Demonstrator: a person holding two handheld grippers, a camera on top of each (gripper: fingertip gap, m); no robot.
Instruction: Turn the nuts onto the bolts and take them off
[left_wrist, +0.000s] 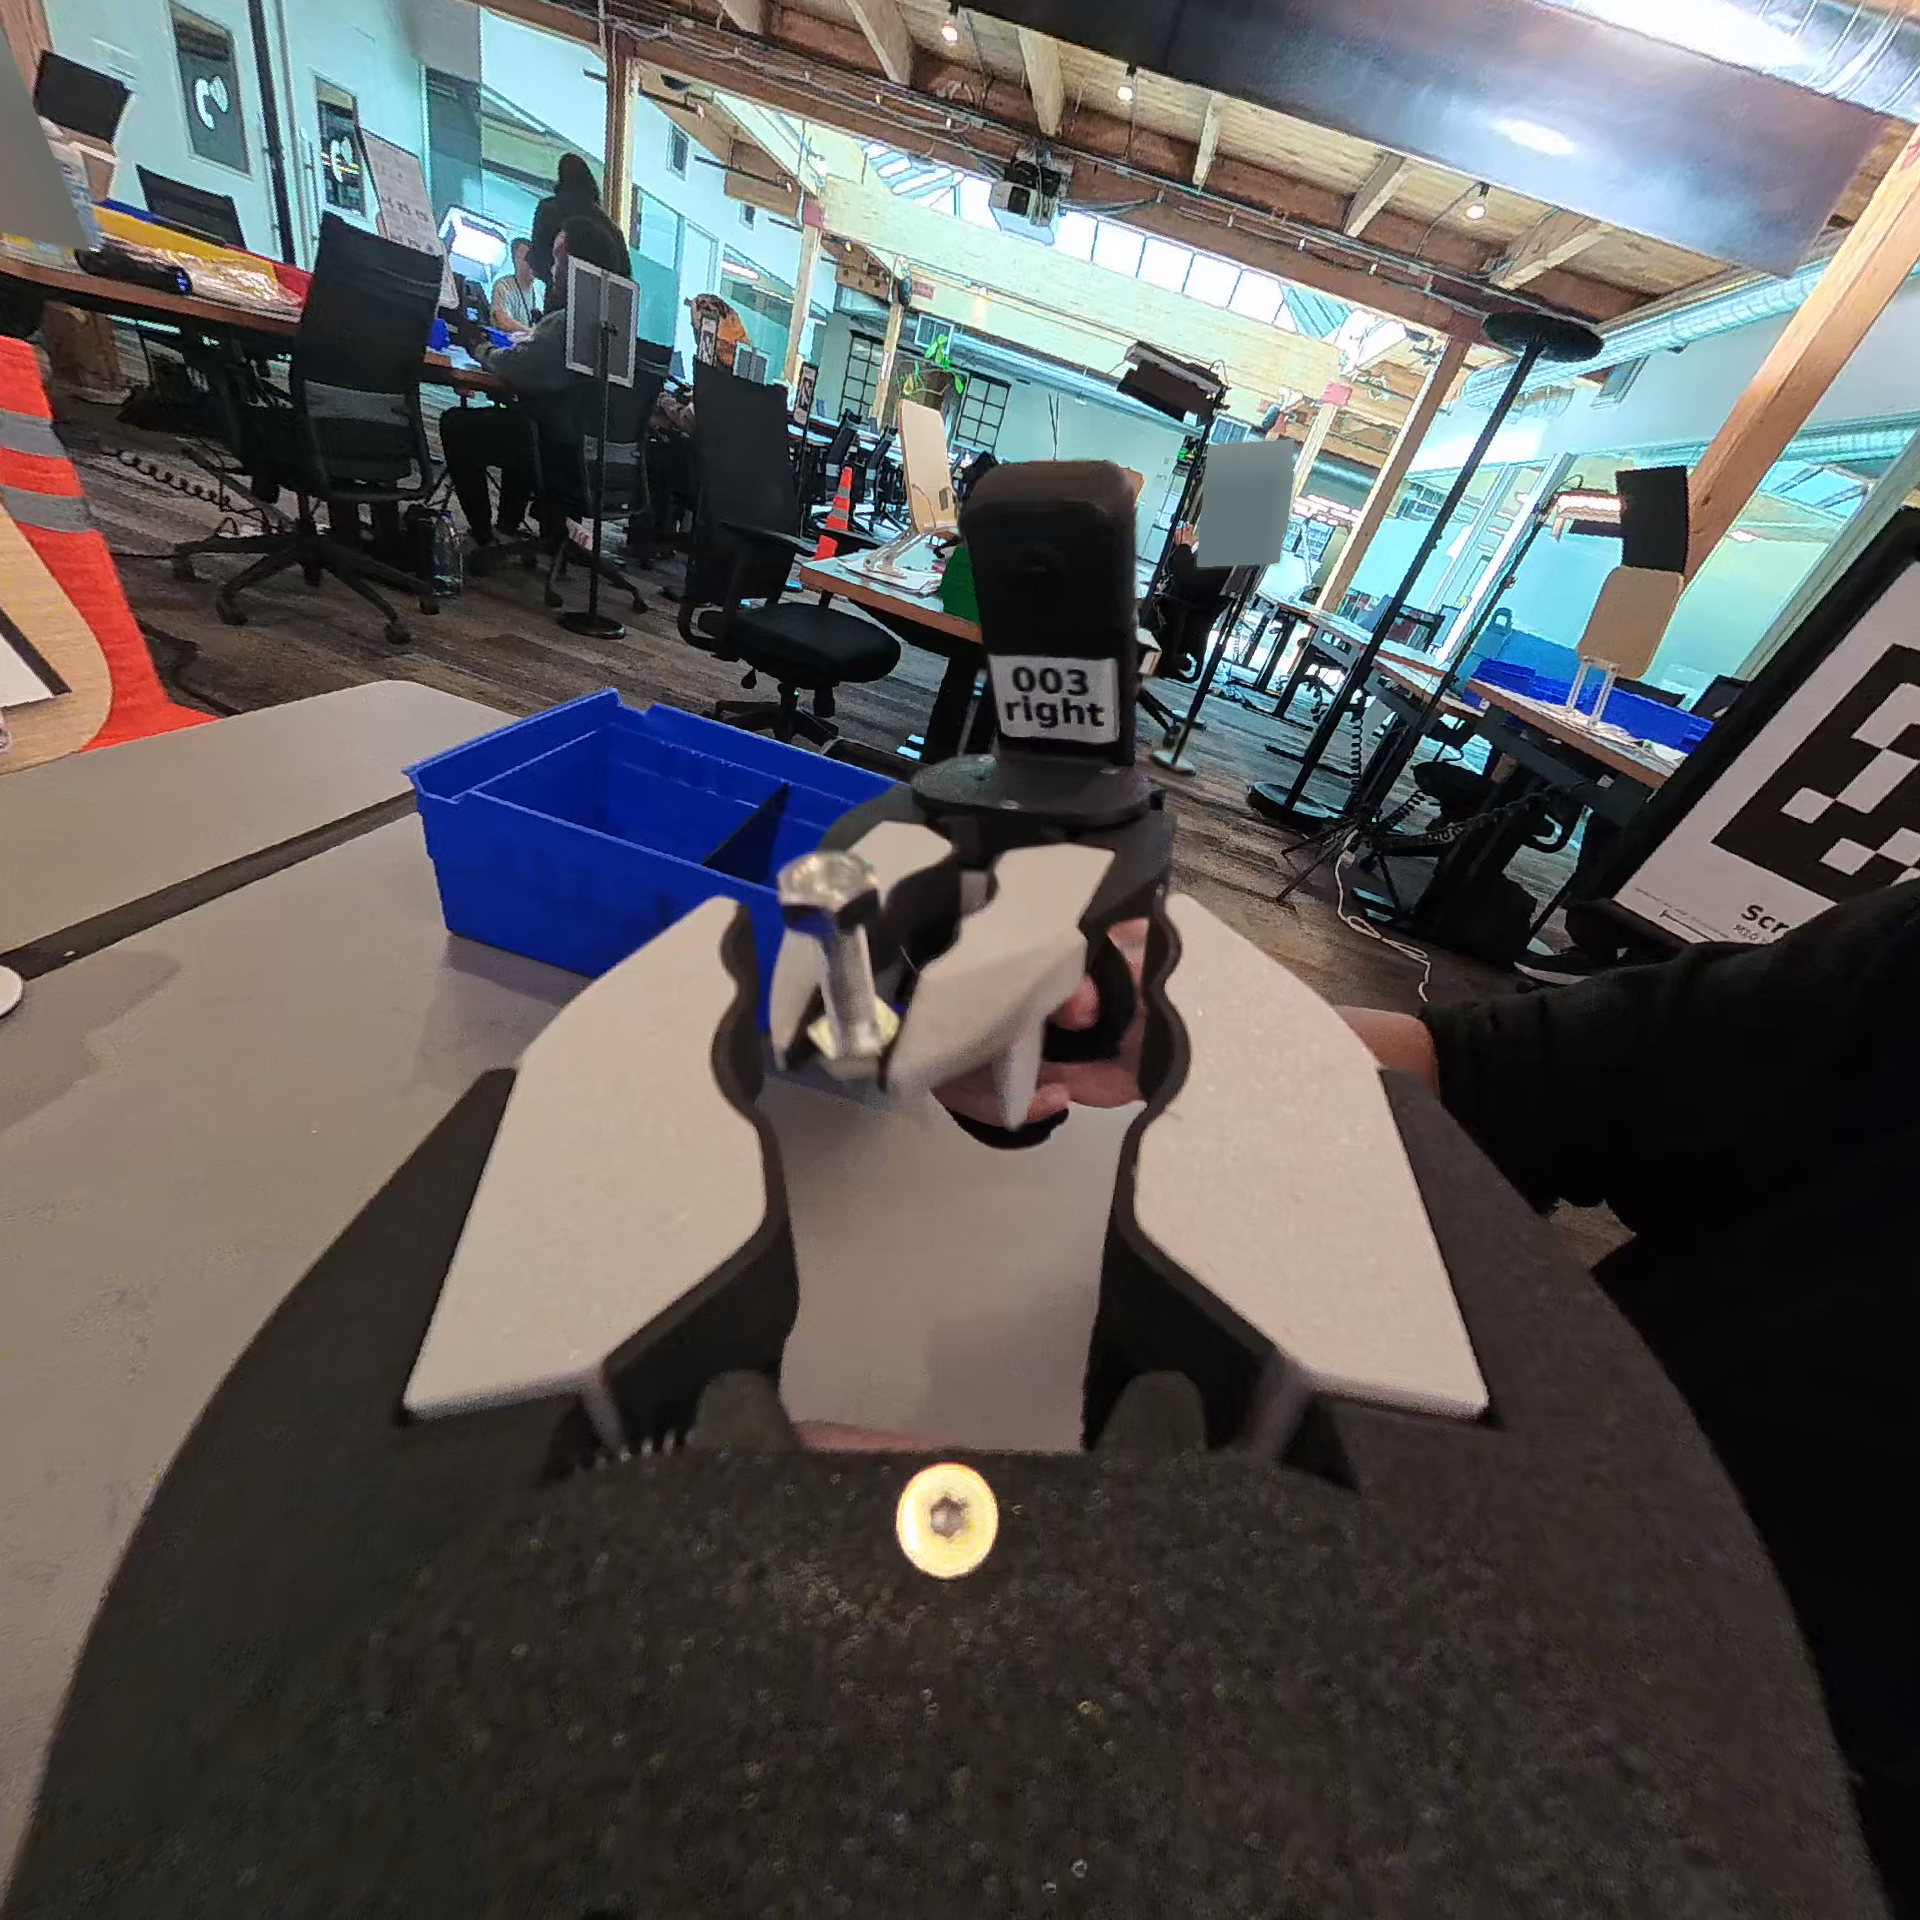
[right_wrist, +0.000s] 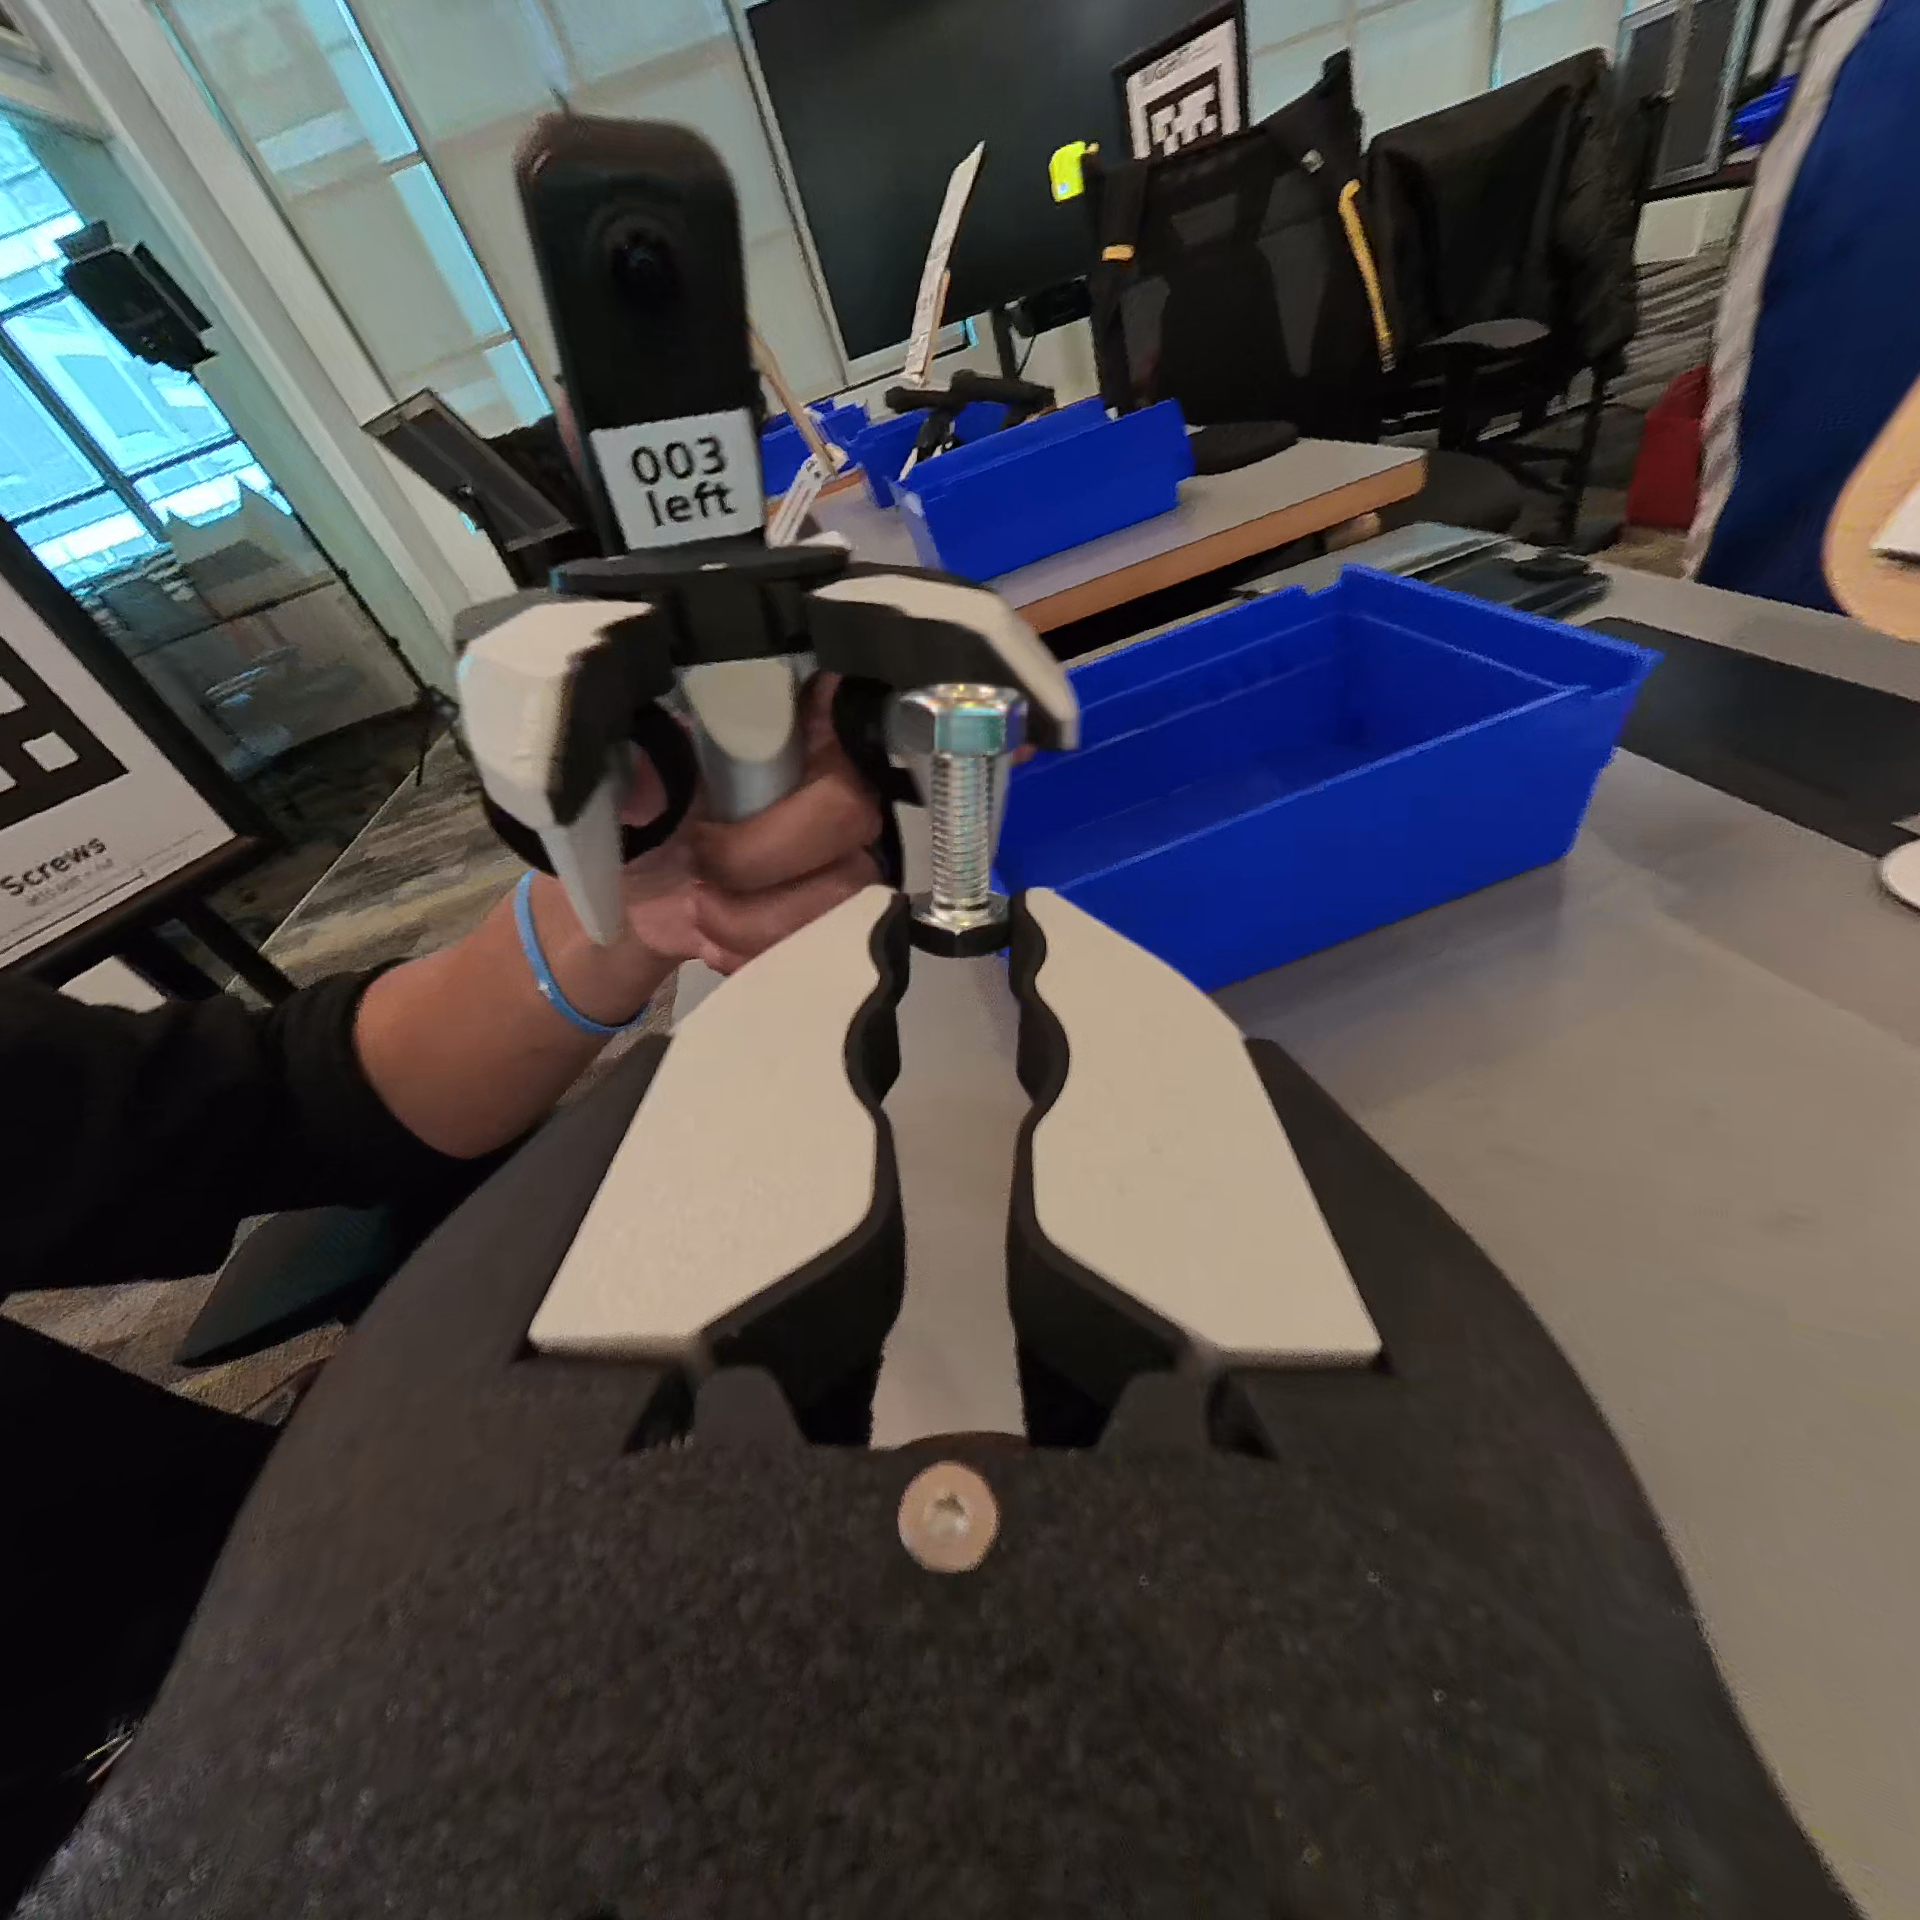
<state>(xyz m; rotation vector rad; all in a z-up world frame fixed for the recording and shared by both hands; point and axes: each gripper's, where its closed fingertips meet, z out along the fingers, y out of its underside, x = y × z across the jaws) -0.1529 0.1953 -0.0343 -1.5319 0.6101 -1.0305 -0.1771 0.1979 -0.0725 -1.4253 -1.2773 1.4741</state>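
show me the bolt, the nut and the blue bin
bolt (right_wrist: 961, 805), right wrist view, on its threaded shank
nut (right_wrist: 958, 928), right wrist view, on its side at the bolt's lower end
blue bin (right_wrist: 1299, 862), right wrist view, on its near outer wall

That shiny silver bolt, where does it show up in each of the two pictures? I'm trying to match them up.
Left wrist view: the bolt is just left of centre, tilted, head up, held at its lower end by the right gripper, with the left gripper open around it.
Right wrist view: it stands upright at centre, its lower end between the right gripper's tips.
Shared landmark: the blue bin on the grey table behind it.
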